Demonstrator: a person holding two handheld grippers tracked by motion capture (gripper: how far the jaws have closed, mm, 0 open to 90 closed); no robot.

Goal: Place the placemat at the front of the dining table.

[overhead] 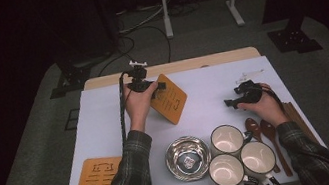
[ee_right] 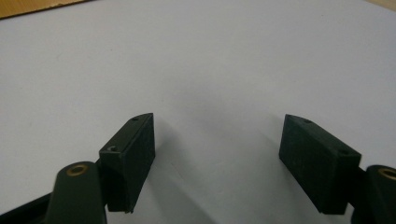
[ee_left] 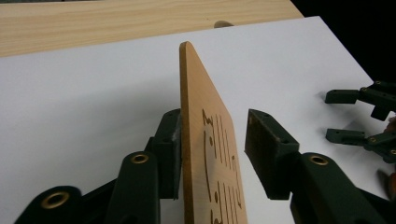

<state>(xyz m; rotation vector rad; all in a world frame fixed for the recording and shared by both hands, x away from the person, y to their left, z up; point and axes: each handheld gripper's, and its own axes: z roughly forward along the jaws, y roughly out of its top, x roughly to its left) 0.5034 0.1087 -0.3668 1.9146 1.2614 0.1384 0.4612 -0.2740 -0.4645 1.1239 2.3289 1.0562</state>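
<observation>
A thin orange wooden board [overhead: 170, 100] with cut-out markings stands tilted on its edge on the white mat [overhead: 212, 87]. In the left gripper view this board [ee_left: 205, 140] rises between the jaws of my left gripper [ee_left: 213, 123]. It leans against the left pad, and a clear gap separates it from the right pad, so the gripper is open around it. In the high view my left gripper [overhead: 150, 86] sits at the board's upper left corner. My right gripper [overhead: 231, 103] rests low over bare mat, and its jaws [ee_right: 217, 126] stand open with nothing between them.
A stack of similar orange boards [overhead: 97, 181] lies at the front left. A steel bowl [overhead: 187, 157], three mugs [overhead: 226, 139], wooden spoons [overhead: 266, 132] and brown sticks [overhead: 300, 121] crowd the front right. The wooden table edge [overhead: 173, 66] runs behind the mat.
</observation>
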